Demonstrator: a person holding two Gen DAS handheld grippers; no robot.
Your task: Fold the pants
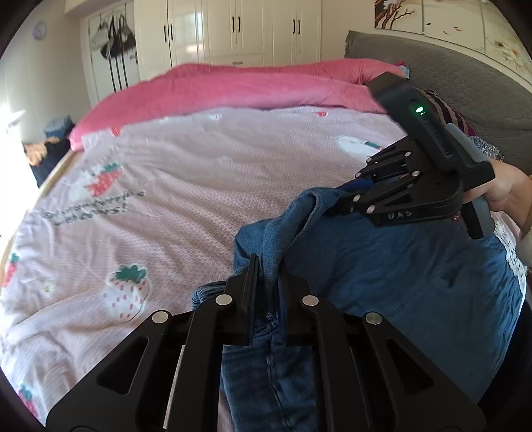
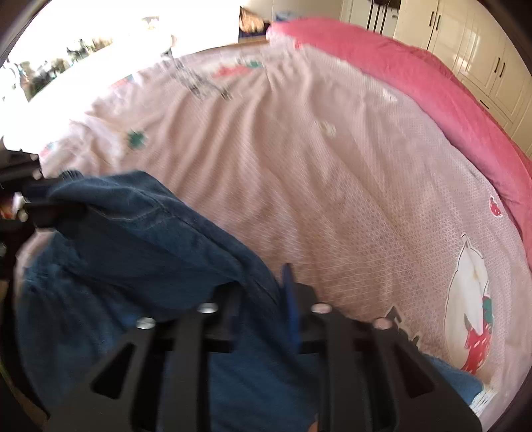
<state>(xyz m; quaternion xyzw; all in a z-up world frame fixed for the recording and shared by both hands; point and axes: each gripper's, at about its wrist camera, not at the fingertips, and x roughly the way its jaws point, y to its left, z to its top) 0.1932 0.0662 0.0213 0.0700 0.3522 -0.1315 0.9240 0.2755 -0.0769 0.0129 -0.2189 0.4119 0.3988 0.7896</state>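
The blue denim pants [image 1: 392, 262] hang bunched between my two grippers above the pink strawberry bedsheet [image 1: 186, 199]. My left gripper [image 1: 269, 266] is shut on a fold of the denim. My right gripper [image 1: 352, 186] shows at the right of the left wrist view, held by a hand, shut on another edge of the pants. In the right wrist view the right gripper [image 2: 266, 282] pinches the denim [image 2: 139, 239], and the left gripper [image 2: 56, 209] grips the cloth at the far left.
A pink quilt [image 1: 252, 86] lies along the far side of the bed. White wardrobes [image 1: 232, 30] stand behind it. A grey headboard [image 1: 465, 83] is at the right. Bright window light washes out the upper left of the right wrist view.
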